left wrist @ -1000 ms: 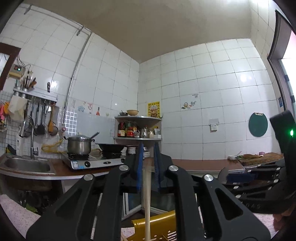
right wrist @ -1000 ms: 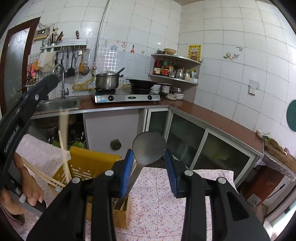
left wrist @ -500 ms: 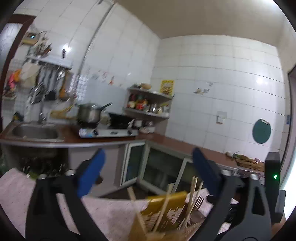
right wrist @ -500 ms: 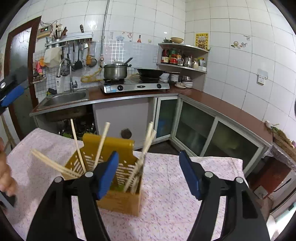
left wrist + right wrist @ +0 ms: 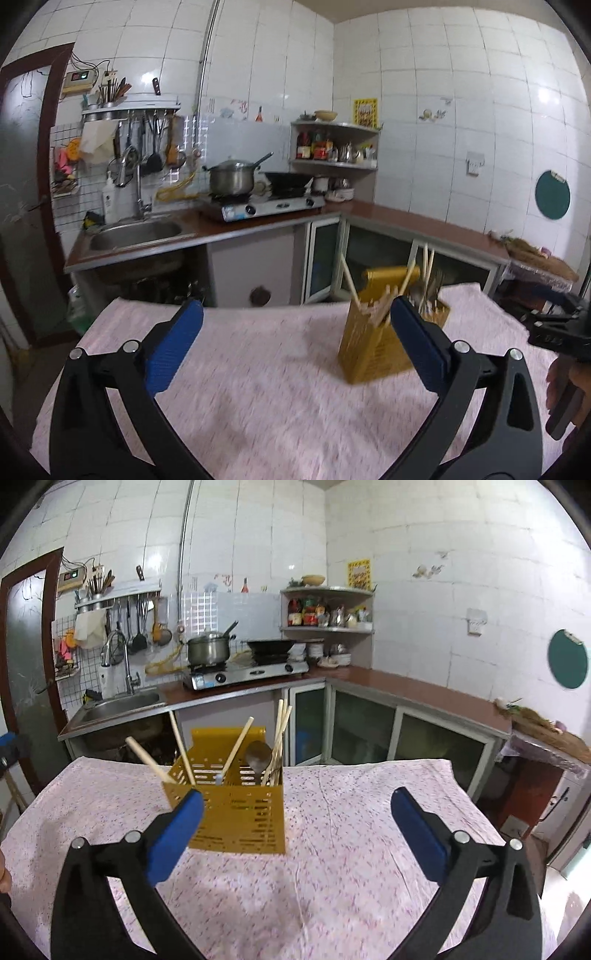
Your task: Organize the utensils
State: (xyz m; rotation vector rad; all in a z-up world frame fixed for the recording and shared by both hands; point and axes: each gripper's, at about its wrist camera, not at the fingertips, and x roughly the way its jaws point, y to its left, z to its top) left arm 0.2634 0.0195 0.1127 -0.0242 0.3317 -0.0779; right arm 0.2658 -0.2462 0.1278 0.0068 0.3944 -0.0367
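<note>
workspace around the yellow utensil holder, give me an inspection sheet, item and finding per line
surface: table under a pink speckled tablecloth, bare apart from the holder.
job's things: yellow slotted utensil holder stands upright on the cloth; wooden chopsticks lean out of it at several angles; a metal spoon stands bowl-up inside.
clutter: nothing seen on the table.
grippers: left gripper open, nothing between its blue pads; right gripper open, jaws just opening, nothing between them.
cables: wires run from a small wall box by the door.
surroundings: tiled kitchen; sink, gas stove with a steel pot and wok, corner shelf with bottles.
</note>
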